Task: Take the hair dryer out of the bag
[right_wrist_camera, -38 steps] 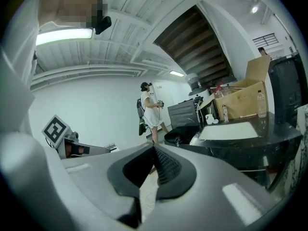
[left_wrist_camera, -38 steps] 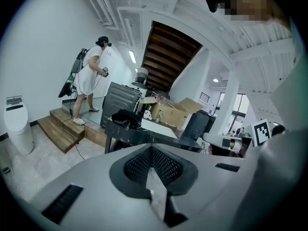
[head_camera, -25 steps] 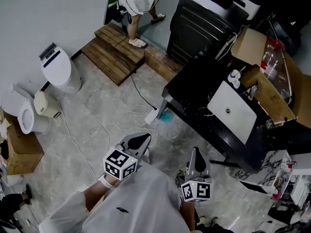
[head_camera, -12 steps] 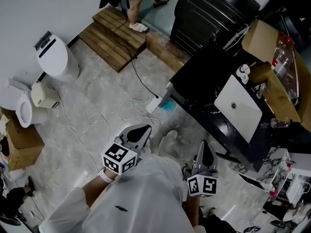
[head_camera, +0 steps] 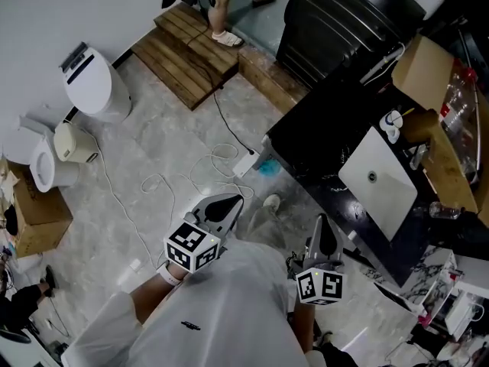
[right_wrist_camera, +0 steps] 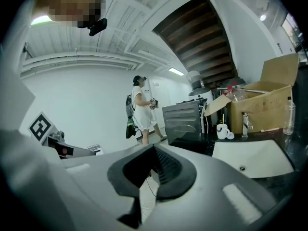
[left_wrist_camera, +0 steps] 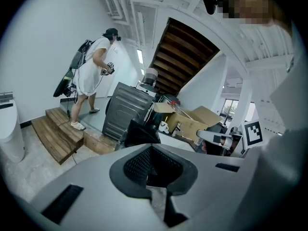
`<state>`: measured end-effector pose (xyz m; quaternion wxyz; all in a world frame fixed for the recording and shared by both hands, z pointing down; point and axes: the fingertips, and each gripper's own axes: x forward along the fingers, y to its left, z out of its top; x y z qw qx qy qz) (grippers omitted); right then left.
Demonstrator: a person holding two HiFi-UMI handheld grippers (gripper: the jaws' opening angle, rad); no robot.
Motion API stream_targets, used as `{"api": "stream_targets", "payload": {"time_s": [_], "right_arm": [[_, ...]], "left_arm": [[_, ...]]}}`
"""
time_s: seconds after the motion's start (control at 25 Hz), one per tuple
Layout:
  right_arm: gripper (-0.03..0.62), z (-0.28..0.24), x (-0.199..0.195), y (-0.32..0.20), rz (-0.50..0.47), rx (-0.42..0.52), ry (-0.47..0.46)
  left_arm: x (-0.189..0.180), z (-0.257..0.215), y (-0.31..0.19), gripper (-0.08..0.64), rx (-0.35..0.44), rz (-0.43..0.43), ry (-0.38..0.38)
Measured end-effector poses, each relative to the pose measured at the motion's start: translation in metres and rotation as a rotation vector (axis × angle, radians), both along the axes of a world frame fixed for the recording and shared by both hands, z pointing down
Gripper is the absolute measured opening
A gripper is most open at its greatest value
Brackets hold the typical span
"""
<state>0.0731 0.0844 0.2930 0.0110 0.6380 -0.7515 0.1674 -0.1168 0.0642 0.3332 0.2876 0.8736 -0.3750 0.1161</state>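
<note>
I see no hair dryer and no bag in any view. My left gripper [head_camera: 223,206] is held low over the grey floor, shut, with nothing between its dark pads [left_wrist_camera: 153,154]. To its right my right gripper [head_camera: 323,232] is also shut and empty, and it points at the black table [head_camera: 315,138]. In the right gripper view its closed jaws [right_wrist_camera: 154,165] face the table and a white sink basin [right_wrist_camera: 252,158]. Each gripper shows at the edge of the other's view.
On the black table lie a white sink basin [head_camera: 380,182], a mug [head_camera: 392,119] and open cardboard boxes [head_camera: 437,66]. A black appliance [head_camera: 345,20] stands behind. White cables [head_camera: 205,171] trail over the floor. Wooden steps [head_camera: 192,46] with a person [left_wrist_camera: 91,78] and toilets [head_camera: 93,90] are at the left.
The view has shifted toward the black table, which now sits closer. Both grippers have moved forward a little and stay shut and empty.
</note>
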Motion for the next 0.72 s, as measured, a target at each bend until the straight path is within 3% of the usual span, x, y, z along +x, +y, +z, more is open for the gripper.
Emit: {"api": "stream_targets", "payload": {"time_s": [0.52,0.72], "right_arm": [[0.012,0.015,0.061,-0.121,-0.189,-0.013,0.018],[0.012,0.011,0.064,-0.150,-0.271,0.000,0.021]], "left_arm": [[0.082,0.013,-0.089,0.008,-0.048,-0.048,-0.067],[0.099,0.014,-0.107,0.008,-0.048,-0.050,-0.100]]}}
